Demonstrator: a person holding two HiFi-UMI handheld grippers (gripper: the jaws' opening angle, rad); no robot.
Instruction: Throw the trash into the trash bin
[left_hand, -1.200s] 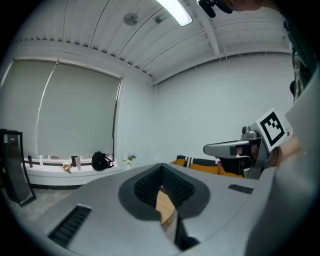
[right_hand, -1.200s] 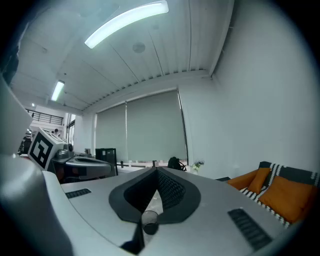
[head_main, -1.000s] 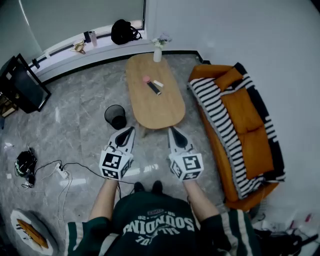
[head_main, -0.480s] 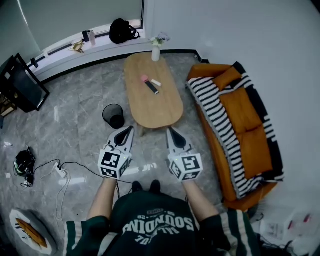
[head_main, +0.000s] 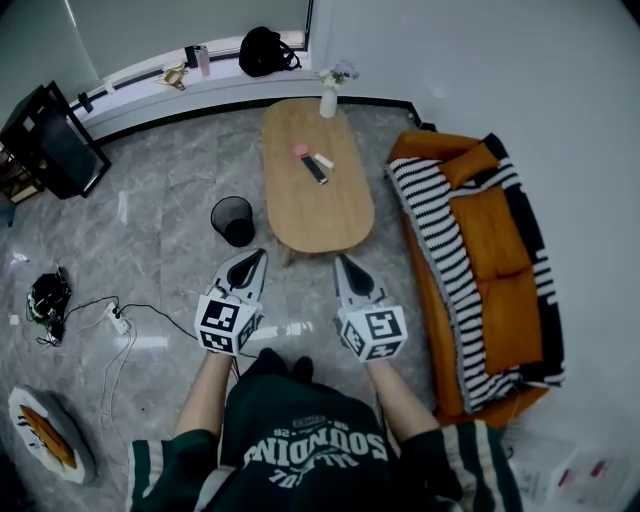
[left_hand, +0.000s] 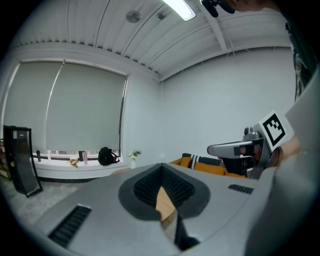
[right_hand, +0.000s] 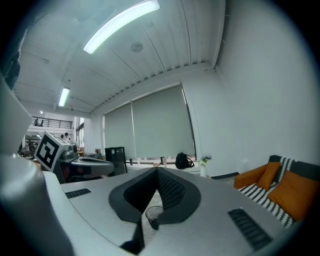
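Observation:
The black mesh trash bin (head_main: 233, 220) stands on the grey floor left of the oval wooden table (head_main: 318, 205). On the table lie a pink item (head_main: 300, 151), a small white item (head_main: 324, 160) and a black remote-like bar (head_main: 315, 171). My left gripper (head_main: 256, 261) is shut and empty, pointing toward the bin from just in front of it. Pointing at the table's near end, my right gripper (head_main: 344, 264) is also shut and empty. Through the right gripper's (right_hand: 156, 170) jaws the bin (right_hand: 154, 215) shows. A strip of the table (left_hand: 165, 202) shows below the left gripper's (left_hand: 161, 166) jaws.
An orange sofa (head_main: 505, 300) with a striped blanket lines the right wall. A vase with flowers (head_main: 328, 98) stands at the table's far end. A black TV stand (head_main: 45, 150) is at the left, and cables (head_main: 110, 325) run over the floor. A black backpack (head_main: 265, 50) sits on the sill.
The head view has shifted a little, so the room sits slightly differently in frame. Both grippers stay shut and in about the same place.

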